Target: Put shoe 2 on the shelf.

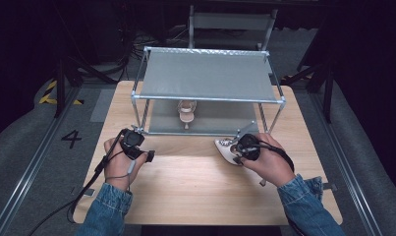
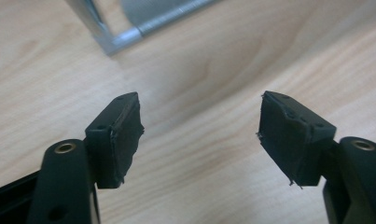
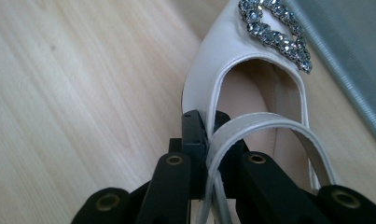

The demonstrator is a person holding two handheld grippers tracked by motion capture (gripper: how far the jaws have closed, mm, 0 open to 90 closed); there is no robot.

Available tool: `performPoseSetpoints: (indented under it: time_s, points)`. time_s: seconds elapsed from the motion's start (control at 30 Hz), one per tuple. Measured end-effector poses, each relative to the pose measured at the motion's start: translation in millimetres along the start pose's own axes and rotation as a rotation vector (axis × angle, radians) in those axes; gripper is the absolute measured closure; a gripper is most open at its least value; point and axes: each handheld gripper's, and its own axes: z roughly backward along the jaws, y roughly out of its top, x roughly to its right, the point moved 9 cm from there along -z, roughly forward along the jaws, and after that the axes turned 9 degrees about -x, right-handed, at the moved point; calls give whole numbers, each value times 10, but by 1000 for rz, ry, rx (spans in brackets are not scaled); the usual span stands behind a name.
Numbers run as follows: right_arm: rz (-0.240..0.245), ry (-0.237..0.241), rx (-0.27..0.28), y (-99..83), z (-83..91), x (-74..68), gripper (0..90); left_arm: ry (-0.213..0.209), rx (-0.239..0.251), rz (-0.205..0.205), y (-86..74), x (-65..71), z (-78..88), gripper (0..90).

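The right claw [image 3: 206, 140] is clamped on the shoe [image 3: 232, 51], toe toward the far shelf [image 1: 208, 76]; the left claw [image 2: 199, 135] is held open, empty.

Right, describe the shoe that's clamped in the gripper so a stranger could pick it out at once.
Start at the wooden table and find the grey two-tier rack at its far side. Just in front of the rack's right leg lies a cream pointed shoe with a rhinestone buckle, its side wall pinched by the right gripper. The matching shoe stands alone on the rack's lower shelf, touched by neither gripper.
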Motion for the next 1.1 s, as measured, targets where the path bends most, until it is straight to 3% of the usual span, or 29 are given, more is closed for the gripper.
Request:
performPoseSetpoints:
  time_s: [0.03, 0.17, 0.3, 0.57, 0.73, 1.1]
  points:
    - [-7, -9, -3, 32, 15, 18, 861, -3, -12, -18, -8, 4, -11, 293]
    - [-21, -34, 1, 159, 34, 73, 861, -7, -22, -20, -14, 12, -19, 287]
    - [-45, -63, 9, 313, 9, 150, 860, -39, -13, -10, 2, 28, -3, 287]
    - [-64, -102, -2, 604, -180, 290, 860, -61, -24, -18, 19, -31, -59, 286]
    - [-63, -136, -11, 738, -277, 327, 860, -65, -19, -19, 45, -43, -68, 286]
    - [-73, -160, -2, 1002, -426, 377, 859, -90, -12, -31, 119, -27, -87, 286]
